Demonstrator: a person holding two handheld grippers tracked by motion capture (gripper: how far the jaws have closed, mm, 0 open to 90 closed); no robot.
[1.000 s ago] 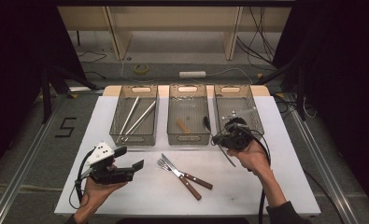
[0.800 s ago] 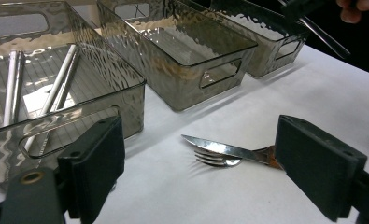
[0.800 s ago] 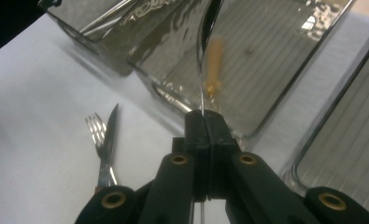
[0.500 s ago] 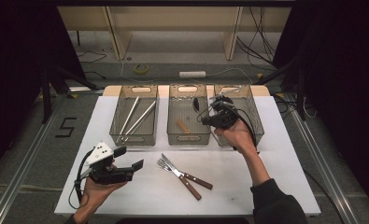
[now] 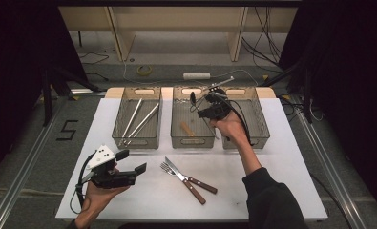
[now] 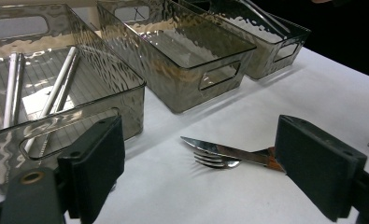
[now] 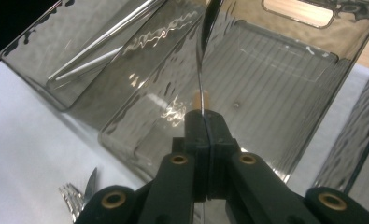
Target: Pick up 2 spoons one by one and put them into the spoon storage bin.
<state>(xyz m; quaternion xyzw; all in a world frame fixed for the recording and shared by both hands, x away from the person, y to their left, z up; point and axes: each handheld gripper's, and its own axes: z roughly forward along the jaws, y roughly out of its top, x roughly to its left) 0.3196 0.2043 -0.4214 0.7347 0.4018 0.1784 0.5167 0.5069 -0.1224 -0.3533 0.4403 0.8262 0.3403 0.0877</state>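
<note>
Right gripper (image 7: 204,122): jaws pressed together, clamped on a thin metal utensil (image 7: 202,60), seen edge-on in the right gripper view; what kind of utensil cannot be told. Left gripper (image 6: 198,170): jaws wide apart, nothing between them, held low over the near left of the table.

White table (image 5: 281,157) carries everything. Along its far edge, three smoky clear plastic bins in a row, each with a handle slot in the end walls.

Left bin (image 5: 139,139): holds long pale rods (image 5: 143,120), lying lengthwise, slightly slanted.

Middle bin (image 5: 192,142): a short tan stick (image 5: 187,129) lies on its floor. In the high view the right gripper (image 5: 193,98) is above this bin's far right part, with the held utensil's (image 5: 220,85) bright end sticking out past the hand over the far rim between the middle and right bins. In the right gripper view the utensil rises from the closed pads over the middle bin's interior, not touching its floor.

Right bin (image 5: 257,139): contents hard to make out; the person's right hand and cable cover part of it.

On bare table, near centre: a fork (image 5: 179,179) and a knife (image 5: 188,176) with brown handles, crossing each other, tips toward the left gripper.
</note>
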